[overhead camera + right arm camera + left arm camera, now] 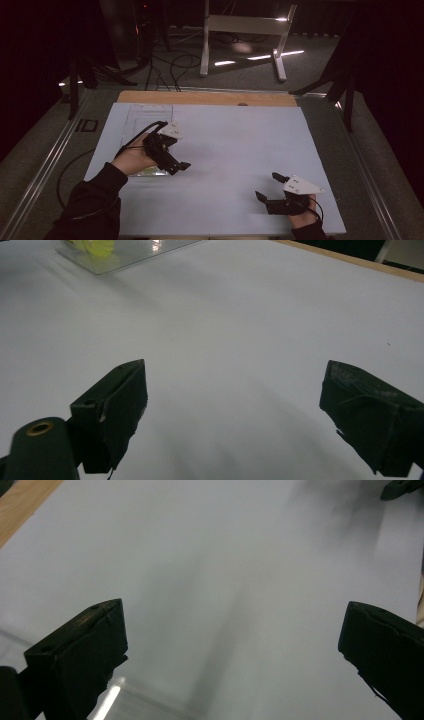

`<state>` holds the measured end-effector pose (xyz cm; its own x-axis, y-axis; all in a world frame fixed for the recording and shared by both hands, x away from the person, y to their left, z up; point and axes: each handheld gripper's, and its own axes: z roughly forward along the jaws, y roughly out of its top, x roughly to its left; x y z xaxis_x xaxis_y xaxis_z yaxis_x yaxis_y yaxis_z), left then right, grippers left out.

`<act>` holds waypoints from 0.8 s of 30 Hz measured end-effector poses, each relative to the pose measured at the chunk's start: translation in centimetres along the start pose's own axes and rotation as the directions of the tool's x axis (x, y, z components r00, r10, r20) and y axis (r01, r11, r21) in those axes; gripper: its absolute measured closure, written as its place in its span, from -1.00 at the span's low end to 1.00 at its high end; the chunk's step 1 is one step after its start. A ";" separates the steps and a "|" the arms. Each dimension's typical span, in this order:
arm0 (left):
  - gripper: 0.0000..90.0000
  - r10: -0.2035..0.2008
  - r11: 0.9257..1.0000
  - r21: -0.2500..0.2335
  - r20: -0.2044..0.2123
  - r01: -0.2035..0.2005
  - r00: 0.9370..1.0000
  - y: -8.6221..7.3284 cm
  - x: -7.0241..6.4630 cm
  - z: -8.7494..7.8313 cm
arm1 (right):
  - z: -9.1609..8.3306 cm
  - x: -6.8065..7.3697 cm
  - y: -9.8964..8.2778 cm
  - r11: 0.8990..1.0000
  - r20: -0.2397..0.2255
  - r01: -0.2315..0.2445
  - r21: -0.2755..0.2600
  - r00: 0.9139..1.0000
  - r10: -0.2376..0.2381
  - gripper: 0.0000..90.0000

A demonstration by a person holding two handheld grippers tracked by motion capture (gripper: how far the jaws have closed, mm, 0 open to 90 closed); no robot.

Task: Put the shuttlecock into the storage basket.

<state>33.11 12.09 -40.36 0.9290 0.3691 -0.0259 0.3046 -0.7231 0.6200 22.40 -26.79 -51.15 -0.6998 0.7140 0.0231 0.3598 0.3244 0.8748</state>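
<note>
A pale sheet (pixel 235 150) covers most of the wooden table (pixel 210 97), and on its far left part lies a clear flat plastic container (pixel 145 117), a shallow tray or lidded box whose exact make is hard to tell in the dim light. Its long axis runs from the far edge of the sheet toward the person, and its near edge glints just beside the left hand (pixel 132 159). In the right gripper view the same container (pixel 125 252) sits at the top left with something yellow (pixel 97 247) inside; what that yellow thing is cannot be made out. The left gripper (pixel 172 162) hovers at the container's near right corner, right over or just beside it, with its jaws spread wide and nothing between them; they point out over the bare sheet toward the middle of the table, so the container lies behind and to the left of the jaws rather than ahead of them. The right gripper (pixel 267 187) rests low near the front right of the sheet, well apart from the container, its jaws likewise wide apart and holding nothing, aimed leftward across the sheet. The left hand is clearly the nearer one, and I judge that any reach for the container falls to it, after turning the jaws back toward the container's edge.
</note>
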 end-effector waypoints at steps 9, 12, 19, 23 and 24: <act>-0.99 0.032 0.999 -0.008 0.065 -0.031 0.997 0.5 -1.7 2.5 | 0.0 0.0 0.0 1.000 0.000 -0.002 0.000 1.000 0.002 -0.74; -0.99 0.035 0.999 -0.009 0.076 -0.035 0.996 0.4 -2.2 3.2 | 0.0 0.0 0.0 1.000 0.001 -0.003 0.000 1.000 0.003 -0.74; -0.99 0.039 0.999 -0.003 0.046 -0.039 0.998 -0.4 -3.2 4.3 | 0.0 0.0 0.0 1.000 0.000 0.001 0.001 1.000 -0.001 -0.74; -0.99 0.035 0.999 -0.022 0.052 -0.034 0.998 -1.3 -3.5 4.9 | 0.0 0.0 0.0 1.000 0.000 0.002 0.000 1.000 -0.002 -0.74; -0.99 0.029 0.999 -0.029 0.061 -0.027 0.998 -1.5 -3.6 5.0 | 0.0 0.0 0.0 1.000 -0.001 0.001 0.002 1.000 -0.001 -0.74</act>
<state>30.40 8.93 -45.10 0.9485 0.3120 -0.0556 0.2730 -0.7157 0.6428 22.40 -26.80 -51.12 -0.7007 0.7131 0.0222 0.3598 0.3264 0.8741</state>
